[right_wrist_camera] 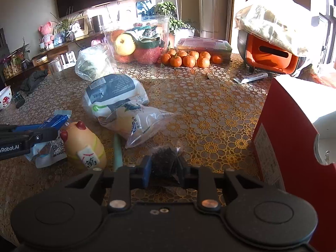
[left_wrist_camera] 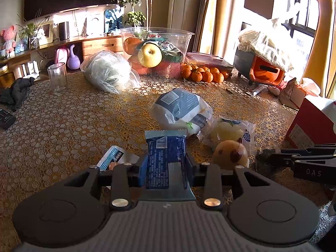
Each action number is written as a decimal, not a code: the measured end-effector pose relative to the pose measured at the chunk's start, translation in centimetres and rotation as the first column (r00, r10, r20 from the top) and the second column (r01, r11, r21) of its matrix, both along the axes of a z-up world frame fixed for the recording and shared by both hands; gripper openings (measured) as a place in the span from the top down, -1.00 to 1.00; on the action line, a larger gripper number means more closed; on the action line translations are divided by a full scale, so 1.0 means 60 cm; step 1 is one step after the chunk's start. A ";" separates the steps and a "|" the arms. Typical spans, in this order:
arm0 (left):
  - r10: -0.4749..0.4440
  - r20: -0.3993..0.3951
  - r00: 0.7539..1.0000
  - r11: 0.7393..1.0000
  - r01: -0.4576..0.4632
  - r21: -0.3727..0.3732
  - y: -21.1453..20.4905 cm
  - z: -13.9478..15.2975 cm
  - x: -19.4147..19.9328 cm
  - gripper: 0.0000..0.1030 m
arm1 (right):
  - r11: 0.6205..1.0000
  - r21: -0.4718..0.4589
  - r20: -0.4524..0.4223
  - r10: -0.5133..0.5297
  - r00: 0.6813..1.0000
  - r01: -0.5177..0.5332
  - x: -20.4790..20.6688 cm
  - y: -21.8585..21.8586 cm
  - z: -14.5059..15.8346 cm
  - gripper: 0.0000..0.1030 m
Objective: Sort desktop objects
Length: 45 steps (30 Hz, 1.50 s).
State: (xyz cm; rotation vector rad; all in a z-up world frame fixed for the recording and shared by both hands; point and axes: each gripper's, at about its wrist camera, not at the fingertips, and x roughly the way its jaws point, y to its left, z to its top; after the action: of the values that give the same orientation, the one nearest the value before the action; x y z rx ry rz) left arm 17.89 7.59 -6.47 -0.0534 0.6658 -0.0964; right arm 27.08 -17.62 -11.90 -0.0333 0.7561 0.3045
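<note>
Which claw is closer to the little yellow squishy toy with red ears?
Left. The left claw, gripping a blue snack packet, sits right beside the yellow squishy toy; the right claw is farther off.

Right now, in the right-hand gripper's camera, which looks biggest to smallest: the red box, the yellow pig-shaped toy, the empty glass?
1. Red box, largest, though it sits nearest the camera.
2. Yellow pig-shaped toy.
3. Empty glass, smallest, but farthest away, so its true size is unsure.
</note>
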 end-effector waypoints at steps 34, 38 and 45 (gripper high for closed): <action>0.004 -0.009 1.000 1.000 -0.004 0.000 -0.029 0.019 -0.047 0.32 | 1.000 -0.018 -0.047 0.006 0.999 -0.007 0.009 0.017 -0.016 0.44; -0.002 0.004 1.000 1.000 0.002 0.006 -0.037 0.032 -0.058 0.32 | 1.000 -0.004 -0.037 0.014 0.999 -0.015 -0.006 0.009 -0.001 0.45; -0.012 0.028 1.000 1.000 0.012 0.005 -0.058 0.062 -0.086 0.32 | 0.999 0.036 -0.011 0.030 1.000 -0.029 -0.044 -0.012 0.044 0.45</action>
State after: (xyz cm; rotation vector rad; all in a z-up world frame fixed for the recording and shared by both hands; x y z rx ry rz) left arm 12.71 4.13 -2.74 -0.0436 0.6381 -0.1073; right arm 24.45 -18.36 -9.26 -0.0087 0.7620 0.3464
